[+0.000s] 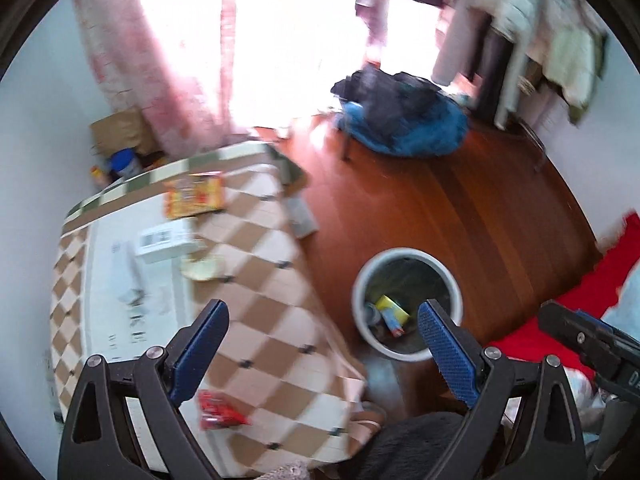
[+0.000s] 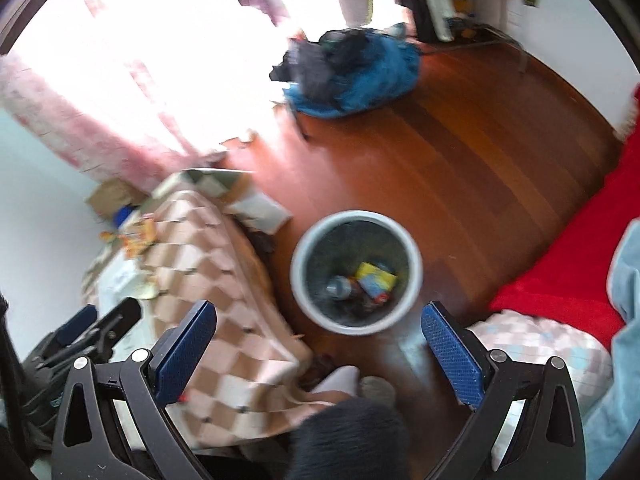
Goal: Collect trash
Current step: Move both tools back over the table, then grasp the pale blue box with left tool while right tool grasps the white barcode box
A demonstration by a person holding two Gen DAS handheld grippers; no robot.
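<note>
A round white trash bin (image 1: 451, 276) (image 2: 298, 276) stands on the wooden floor beside a low table with a checkered cloth (image 1: 264, 292) (image 2: 208, 256). It holds a yellow packet (image 1: 391, 311) (image 2: 375, 278) and a bottle (image 2: 339, 287). On the table lie a red wrapper (image 1: 218, 410), an orange-yellow snack packet (image 1: 194, 195) (image 2: 138, 236), a white box (image 1: 166, 240) and a pale scrap (image 1: 202, 268). My left gripper (image 1: 324, 318) is open and empty above the table's edge. My right gripper (image 2: 319, 320) is open and empty above the bin's near rim.
A blue and black pile of bags (image 1: 400, 120) (image 2: 352, 72) lies on the floor at the back. A red blanket (image 1: 580, 300) (image 2: 576, 264) is at the right. A pink curtain (image 1: 140, 60) hangs by the bright window. Clothes (image 1: 520, 20) hang at the back right.
</note>
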